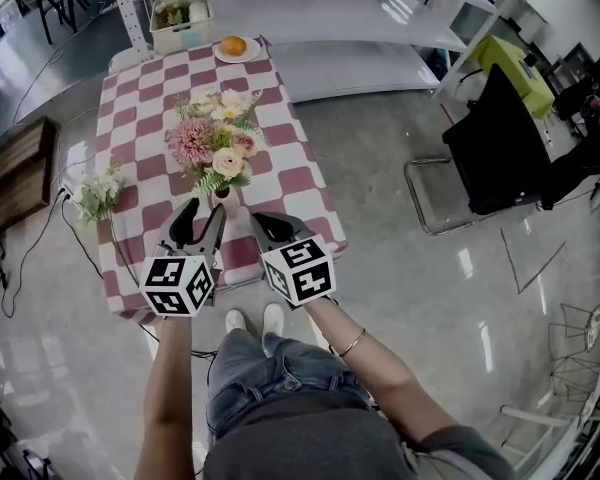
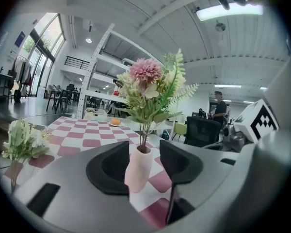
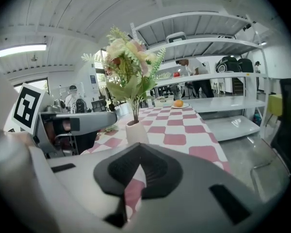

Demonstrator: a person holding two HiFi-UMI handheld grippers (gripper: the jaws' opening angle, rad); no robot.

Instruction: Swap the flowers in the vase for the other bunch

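Left gripper [image 1: 208, 208]: jaws spread wide, gripping nothing; the small white ceramic vase [image 2: 137, 173] stands upright between its 2 black pads; clear gap on the right, left pad just beside it, contact there uncertain. Vase is near the front edge of the red-and-white checked table [image 1: 130, 98]; it holds the bunch of pink and cream flowers with green fronds [image 1: 215, 140]. Right gripper [image 3: 138, 150] is just right of the vase; jaws together at the tips, empty. Second bunch of pale white-green flowers [image 1: 98, 194] lies at the table's left edge, well apart.

Pale vase [image 2: 138, 170] between parted fingers [image 2: 109, 168]
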